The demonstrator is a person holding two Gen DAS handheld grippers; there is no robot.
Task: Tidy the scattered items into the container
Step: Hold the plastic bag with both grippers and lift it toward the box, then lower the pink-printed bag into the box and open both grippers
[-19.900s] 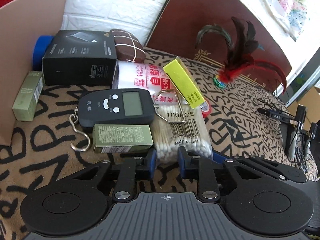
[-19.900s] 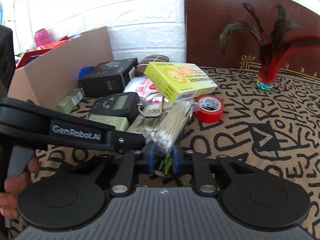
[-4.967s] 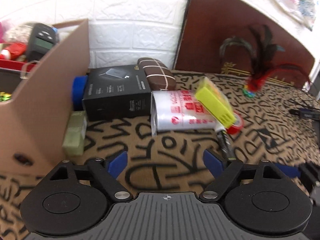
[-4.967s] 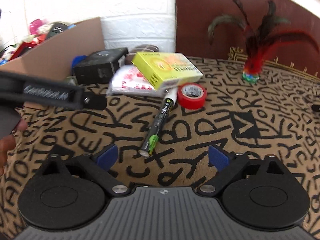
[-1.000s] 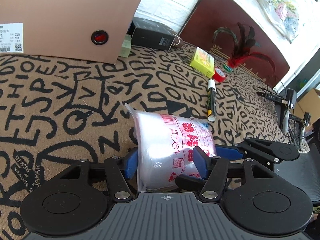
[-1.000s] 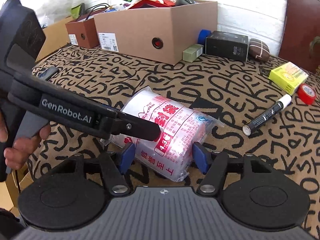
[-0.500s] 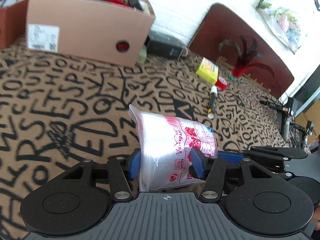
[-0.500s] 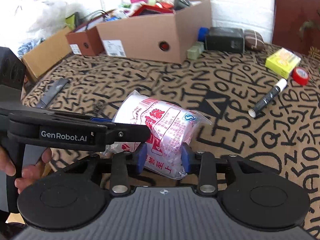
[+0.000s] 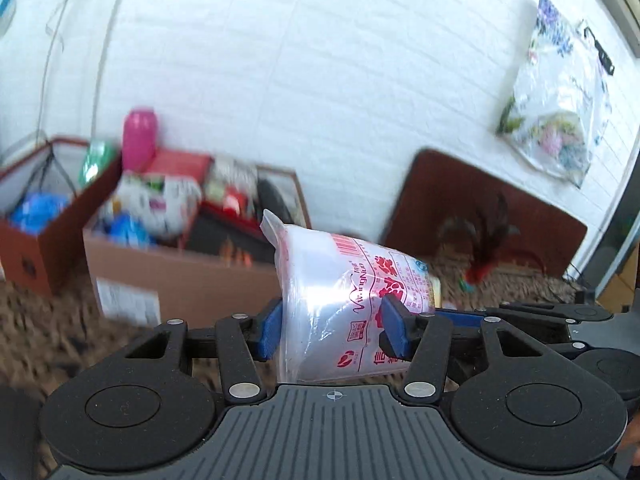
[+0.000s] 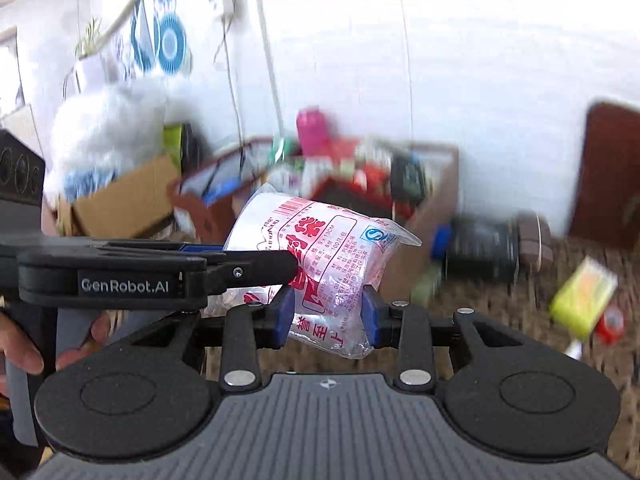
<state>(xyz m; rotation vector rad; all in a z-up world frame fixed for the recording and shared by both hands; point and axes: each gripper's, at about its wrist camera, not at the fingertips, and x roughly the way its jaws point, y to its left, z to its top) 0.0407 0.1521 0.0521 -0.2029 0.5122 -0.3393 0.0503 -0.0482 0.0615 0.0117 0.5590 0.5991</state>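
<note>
A clear plastic bag with red print (image 9: 340,280) hangs in the air, held at both ends. My left gripper (image 9: 332,330) is shut on one end, its blue pads pressing into the plastic. My right gripper (image 10: 327,314) is shut on the other end of the same bag (image 10: 320,240). The left gripper's black body (image 10: 132,276) reaches in from the left of the right wrist view. Behind the bag stands the open cardboard box (image 9: 180,276), crowded with several items. The picture is blurred by motion.
A reddish-brown box (image 9: 40,240) sits left of the cardboard box. On the patterned cover lie a black box (image 10: 480,256), a yellow box (image 10: 582,302) and red tape (image 10: 610,322). A feather shuttlecock (image 9: 488,256) stands before a dark board. A hand (image 10: 24,344) holds the left gripper.
Both grippers have risen with the bag, which has left the patterned cover. The right jaws narrowed onto the bag. Both views now tilt up toward the box and wall.
</note>
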